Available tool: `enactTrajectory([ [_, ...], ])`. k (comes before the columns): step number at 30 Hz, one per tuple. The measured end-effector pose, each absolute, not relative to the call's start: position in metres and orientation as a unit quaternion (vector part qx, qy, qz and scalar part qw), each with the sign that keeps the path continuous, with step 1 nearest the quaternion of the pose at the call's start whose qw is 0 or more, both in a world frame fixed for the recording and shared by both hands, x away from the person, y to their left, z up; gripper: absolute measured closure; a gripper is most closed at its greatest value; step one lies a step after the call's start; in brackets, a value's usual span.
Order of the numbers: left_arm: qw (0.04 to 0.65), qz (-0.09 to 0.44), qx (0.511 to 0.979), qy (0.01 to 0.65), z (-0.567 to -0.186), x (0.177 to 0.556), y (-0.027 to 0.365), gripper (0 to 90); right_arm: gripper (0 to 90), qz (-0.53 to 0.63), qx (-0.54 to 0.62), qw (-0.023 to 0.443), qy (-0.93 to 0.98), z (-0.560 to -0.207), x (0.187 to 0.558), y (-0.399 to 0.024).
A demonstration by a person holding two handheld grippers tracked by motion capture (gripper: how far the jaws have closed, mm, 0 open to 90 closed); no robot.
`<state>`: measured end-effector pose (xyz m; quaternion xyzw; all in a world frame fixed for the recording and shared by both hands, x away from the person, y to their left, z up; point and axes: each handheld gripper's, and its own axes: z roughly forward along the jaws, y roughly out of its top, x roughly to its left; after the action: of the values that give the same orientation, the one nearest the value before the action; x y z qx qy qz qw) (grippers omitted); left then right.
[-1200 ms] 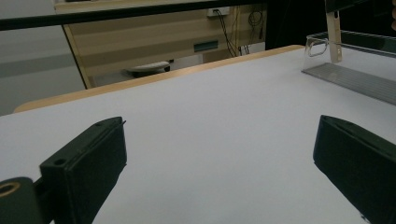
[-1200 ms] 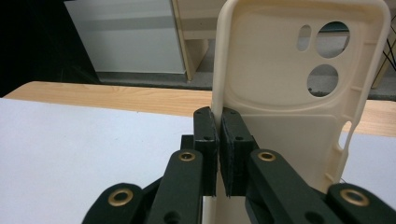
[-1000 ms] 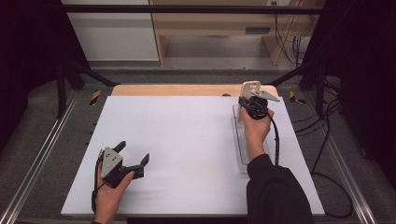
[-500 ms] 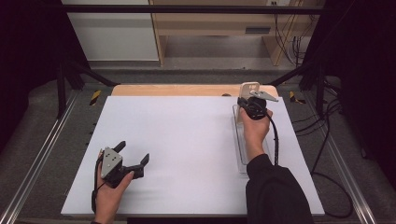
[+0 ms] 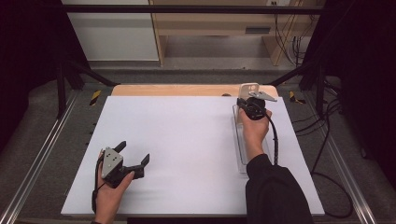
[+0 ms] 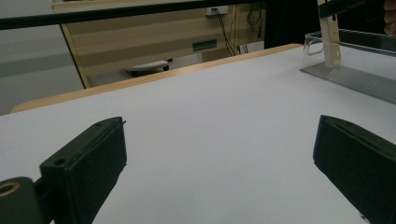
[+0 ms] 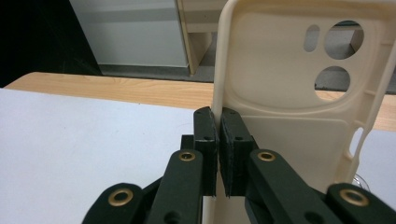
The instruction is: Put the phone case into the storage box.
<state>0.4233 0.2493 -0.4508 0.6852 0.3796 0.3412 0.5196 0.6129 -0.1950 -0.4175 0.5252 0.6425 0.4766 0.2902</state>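
Note:
A cream phone case [image 7: 299, 93] with camera cut-outs stands upright in front of me in the right gripper view, its left edge pinched between the jaws. My right gripper [image 7: 218, 126] is shut on that edge. From above, the phone case [image 5: 248, 89] is raised at the far end of a clear plastic tray [image 5: 239, 140], with my right gripper [image 5: 252, 105] right behind it. My left gripper [image 5: 133, 154] rests on the white table near the front left, jaws wide open and nothing between them. The left gripper view shows the phone case [image 6: 329, 42] and the clear tray [image 6: 355, 70] at the far right.
A white sheet [image 5: 187, 140] covers the table, with a wooden strip [image 5: 177, 89] along its far edge. Metal rails [image 5: 37, 158] run down both sides. Cables [image 5: 327, 140] lie on the floor to the right. Cabinets [image 5: 112, 32] stand beyond the table.

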Motion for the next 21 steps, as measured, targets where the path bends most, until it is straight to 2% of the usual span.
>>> enactTrajectory([
  [21, 0.521, 0.341, 0.684, 0.380, -0.4504, 0.4231, 0.2495, 2.7, 86.8, 0.471, 0.523, 0.288, 0.649, -0.4199, 0.6138, -0.1923],
])
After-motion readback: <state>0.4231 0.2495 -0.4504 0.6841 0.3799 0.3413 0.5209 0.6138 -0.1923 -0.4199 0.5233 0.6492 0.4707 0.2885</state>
